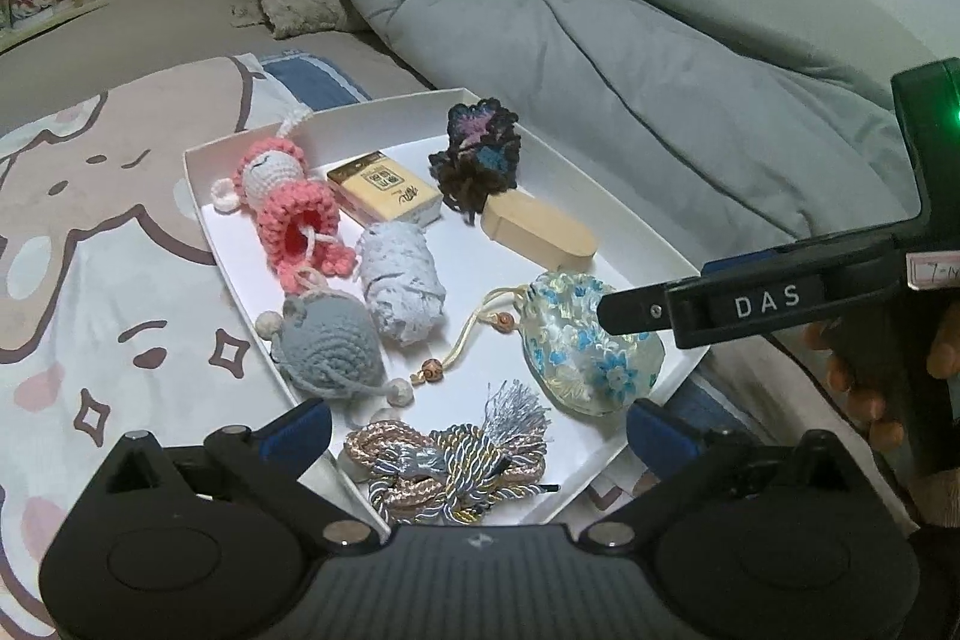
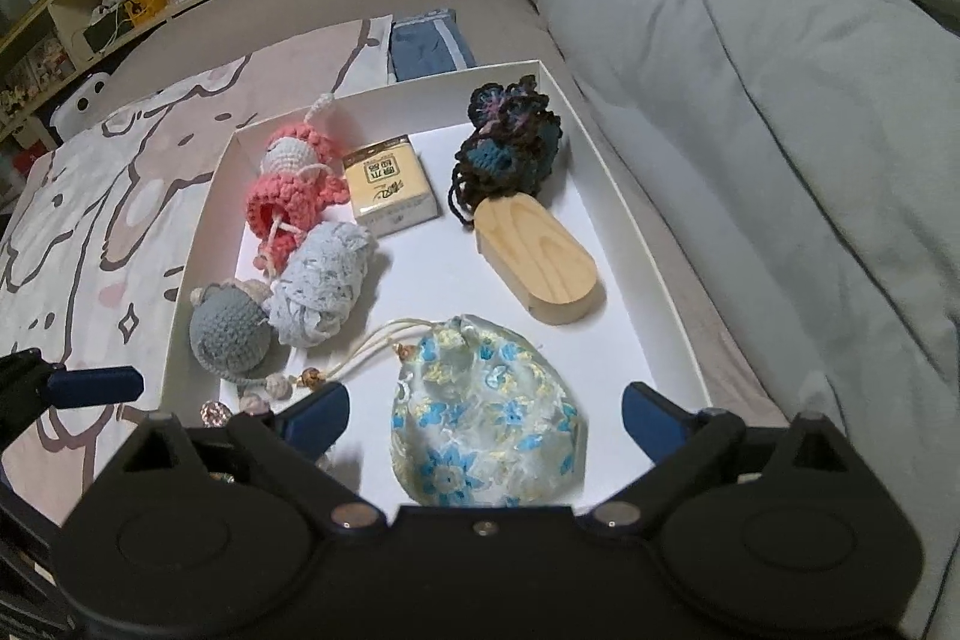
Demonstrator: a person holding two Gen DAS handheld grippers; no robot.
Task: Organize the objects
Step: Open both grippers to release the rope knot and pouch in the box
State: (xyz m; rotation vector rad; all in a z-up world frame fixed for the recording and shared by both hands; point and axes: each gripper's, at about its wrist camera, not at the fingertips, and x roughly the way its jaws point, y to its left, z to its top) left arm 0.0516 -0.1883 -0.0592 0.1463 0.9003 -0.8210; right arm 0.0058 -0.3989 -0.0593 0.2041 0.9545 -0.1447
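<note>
Floral pouch (image 2: 486, 418) bottom hidden by right claw (image 2: 486, 415), both claws apart, left claw (image 1: 480, 430) over cords (image 1: 444, 466).

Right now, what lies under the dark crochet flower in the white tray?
The dark crochet flower rests partly on one end of the wooden oval block, in the white tray. What its yarn covers beneath cannot be seen.
</note>
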